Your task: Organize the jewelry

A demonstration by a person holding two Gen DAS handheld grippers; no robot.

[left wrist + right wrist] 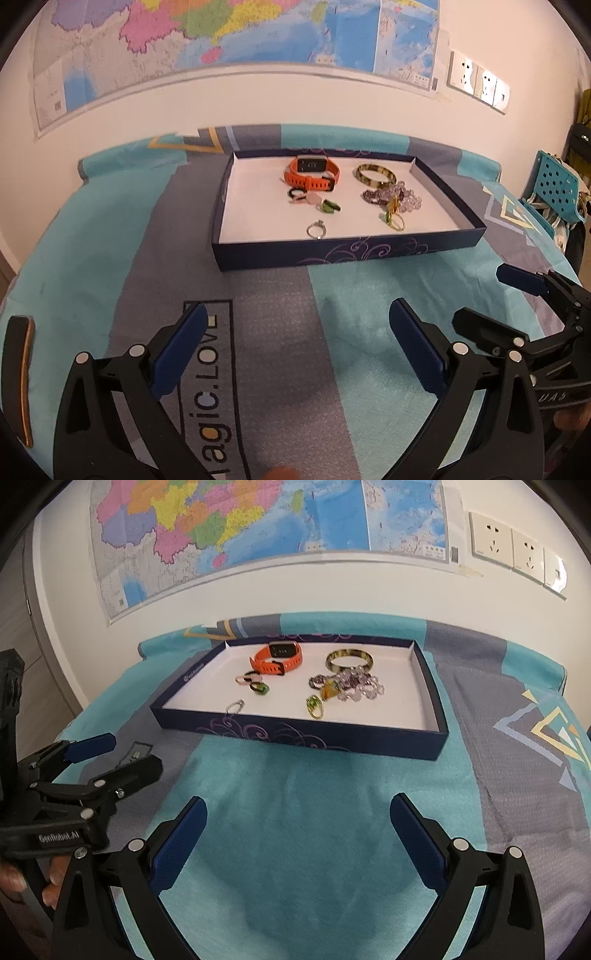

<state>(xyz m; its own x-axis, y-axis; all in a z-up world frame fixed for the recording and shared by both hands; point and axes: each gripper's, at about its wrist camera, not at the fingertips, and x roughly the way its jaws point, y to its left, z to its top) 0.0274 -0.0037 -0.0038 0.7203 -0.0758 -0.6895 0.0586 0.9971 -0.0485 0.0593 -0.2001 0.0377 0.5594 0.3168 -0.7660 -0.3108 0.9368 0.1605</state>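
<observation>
On teal/grey cloth (314, 812) | navy box lid (369, 744) w/ orange watch (279, 659), bangle (349, 660), bead bracelets (358, 685), rings | L gripper (299, 347) jaws apart, empty | R gripper (299, 838) jaws apart, empty | both short of lid

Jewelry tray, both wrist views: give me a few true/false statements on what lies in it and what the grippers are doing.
1. The orange watch lies inside the tray. True.
2. The left gripper is shut on a ring. False: it is open and holds nothing, short of the tray.
3. The silver ring lies apart from the other pieces, near the tray's front wall. True.
4. The bangle lies on the cloth outside the tray. False: it is in the tray, by the bead bracelet.
5. The right gripper is open over the cloth. True.
</observation>
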